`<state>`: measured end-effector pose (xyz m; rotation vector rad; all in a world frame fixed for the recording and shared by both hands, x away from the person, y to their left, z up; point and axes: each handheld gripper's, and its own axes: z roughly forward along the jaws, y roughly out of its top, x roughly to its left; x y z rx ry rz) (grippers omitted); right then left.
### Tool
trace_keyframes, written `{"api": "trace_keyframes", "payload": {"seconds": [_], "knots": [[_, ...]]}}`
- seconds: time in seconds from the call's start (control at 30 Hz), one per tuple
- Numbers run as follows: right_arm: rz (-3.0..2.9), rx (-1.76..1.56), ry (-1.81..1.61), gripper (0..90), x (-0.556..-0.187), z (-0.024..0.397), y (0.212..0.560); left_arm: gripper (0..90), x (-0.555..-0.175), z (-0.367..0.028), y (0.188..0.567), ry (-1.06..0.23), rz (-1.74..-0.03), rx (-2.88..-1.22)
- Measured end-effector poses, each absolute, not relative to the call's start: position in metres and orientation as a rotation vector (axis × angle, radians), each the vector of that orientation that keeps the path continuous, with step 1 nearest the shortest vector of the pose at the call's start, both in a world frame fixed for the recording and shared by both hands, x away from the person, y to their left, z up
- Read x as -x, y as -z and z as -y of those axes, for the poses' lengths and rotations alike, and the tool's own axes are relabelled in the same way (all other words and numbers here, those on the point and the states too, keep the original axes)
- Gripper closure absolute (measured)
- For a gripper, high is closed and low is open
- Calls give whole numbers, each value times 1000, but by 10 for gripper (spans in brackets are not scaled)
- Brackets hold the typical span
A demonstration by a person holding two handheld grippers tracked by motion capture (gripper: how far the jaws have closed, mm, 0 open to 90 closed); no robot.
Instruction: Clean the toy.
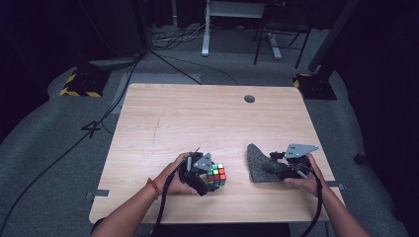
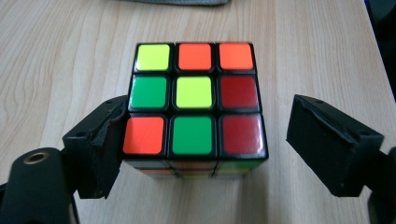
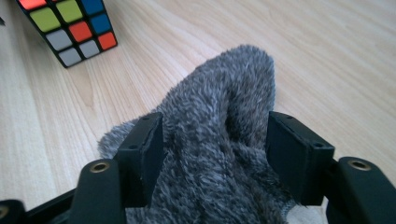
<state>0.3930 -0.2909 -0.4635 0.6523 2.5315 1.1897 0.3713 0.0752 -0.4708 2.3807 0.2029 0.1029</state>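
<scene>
A scrambled Rubik's cube (image 1: 217, 174) stands on the wooden table (image 1: 197, 118) near its front edge. My left gripper (image 1: 210, 177) is open around it. In the left gripper view the cube (image 2: 196, 102) sits between the jaws: the left pad (image 2: 105, 149) touches its lower corner, and the right pad (image 2: 327, 144) stands clear of it. A grey fuzzy cloth (image 1: 257, 163) lies to the right of the cube. My right gripper (image 1: 268, 168) is open, and the cloth (image 3: 233, 79) bulges up between its two pads. The cube's corner (image 3: 70, 28) appears at the top left of the right gripper view.
A round dark grommet hole (image 1: 249, 98) sits near the table's far edge. Beyond the table, cables (image 1: 163, 59) run over grey carpet, and desk legs (image 1: 205, 29) and yellow-black stand bases (image 1: 79, 84) stand there. Bare wood stretches across the far half of the table.
</scene>
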Motion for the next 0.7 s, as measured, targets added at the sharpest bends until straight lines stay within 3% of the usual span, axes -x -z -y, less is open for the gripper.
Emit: {"api": "trace_keyframes", "payload": {"seconds": [0.23,0.7], "knots": [[-2474,-639,-1220,326,-386,292,450,160,-363,-87,472,-109,-230,-2395],[-2465,-585,-1246,374,-378,282,447,231,-355,-90,473,-103,-213,-2422]]}}
